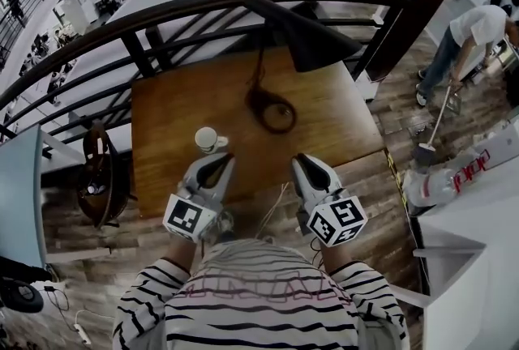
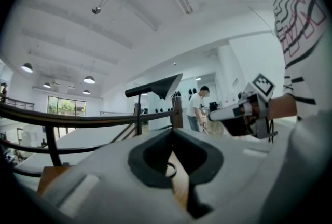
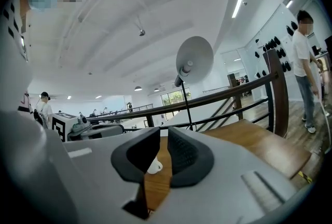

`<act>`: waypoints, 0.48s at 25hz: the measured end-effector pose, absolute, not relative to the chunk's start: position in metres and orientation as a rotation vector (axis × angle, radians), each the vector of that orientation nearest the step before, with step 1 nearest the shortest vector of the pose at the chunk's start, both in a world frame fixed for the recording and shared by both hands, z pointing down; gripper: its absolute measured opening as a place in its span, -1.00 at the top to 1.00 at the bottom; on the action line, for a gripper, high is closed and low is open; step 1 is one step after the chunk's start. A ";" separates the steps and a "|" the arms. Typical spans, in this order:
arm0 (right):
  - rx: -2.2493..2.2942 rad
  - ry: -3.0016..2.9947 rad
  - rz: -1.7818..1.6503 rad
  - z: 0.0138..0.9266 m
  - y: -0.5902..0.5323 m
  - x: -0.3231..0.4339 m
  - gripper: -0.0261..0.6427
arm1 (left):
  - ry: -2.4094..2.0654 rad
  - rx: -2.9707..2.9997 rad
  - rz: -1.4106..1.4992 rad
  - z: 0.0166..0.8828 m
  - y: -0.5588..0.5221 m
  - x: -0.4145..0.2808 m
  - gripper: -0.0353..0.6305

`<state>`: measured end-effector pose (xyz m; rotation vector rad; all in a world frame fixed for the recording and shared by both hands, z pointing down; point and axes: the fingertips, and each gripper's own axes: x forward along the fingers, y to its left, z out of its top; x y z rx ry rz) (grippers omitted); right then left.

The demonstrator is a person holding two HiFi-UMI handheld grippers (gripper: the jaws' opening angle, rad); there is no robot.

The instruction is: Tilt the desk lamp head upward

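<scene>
A brown wooden surface point(image 1: 170, 138) fills the middle of the floor here, with a dark curved railing point(image 1: 162, 16) running along its far side. The desk lamp stands on it. Its ring-shaped base point(image 1: 272, 109) sits a little right of centre, and a thin stem rises to the dark lamp head point(image 1: 312, 36), which hangs over the far edge, close to the railing. From the left gripper's side the head point(image 2: 161, 85) looks like a dark wedge on a level arm. From the right it shows its round open face point(image 3: 196, 57).

A person in a striped top point(image 1: 268, 300) holds both grippers over the near edge, well short of the lamp. The left gripper point(image 1: 220, 159) has its jaws clenched tip to tip on nothing. The right gripper point(image 1: 302, 159) has its jaws a narrow slit apart, with nothing between them.

A small white cup point(image 1: 207, 139) stands just beyond the left gripper, left of the base.
</scene>
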<state>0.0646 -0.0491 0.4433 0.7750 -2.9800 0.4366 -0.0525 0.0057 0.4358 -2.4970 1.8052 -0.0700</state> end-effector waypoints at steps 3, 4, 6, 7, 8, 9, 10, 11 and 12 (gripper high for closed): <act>0.774 -2.974 0.439 0.447 -0.043 0.071 0.84 | 1.832 -2.488 -0.066 0.439 0.015 -0.047 0.88; 0.774 -2.969 0.441 0.450 -0.040 0.073 0.85 | 1.842 -2.486 -0.065 0.441 0.019 -0.046 0.88; 0.772 -2.961 0.449 0.455 -0.034 0.076 0.87 | 1.863 -2.480 -0.064 0.445 0.027 -0.044 0.88; 0.771 -2.957 0.454 0.458 -0.030 0.077 0.88 | 1.874 -2.478 -0.069 0.448 0.032 -0.044 0.88; 0.768 -2.952 0.460 0.461 -0.027 0.078 0.89 | 1.884 -2.474 -0.082 0.452 0.036 -0.044 0.88; 0.764 -2.949 0.465 0.463 -0.023 0.080 0.90 | 1.893 -2.469 -0.098 0.456 0.041 -0.044 0.88; 0.759 -2.946 0.468 0.465 -0.020 0.081 0.91 | 1.900 -2.463 -0.108 0.459 0.045 -0.044 0.88; 0.753 -2.943 0.471 0.467 -0.018 0.082 0.92 | 1.910 -2.458 -0.109 0.460 0.049 -0.043 0.88; 0.746 -2.940 0.474 0.470 -0.015 0.083 0.92 | 1.924 -2.456 -0.101 0.459 0.052 -0.041 0.88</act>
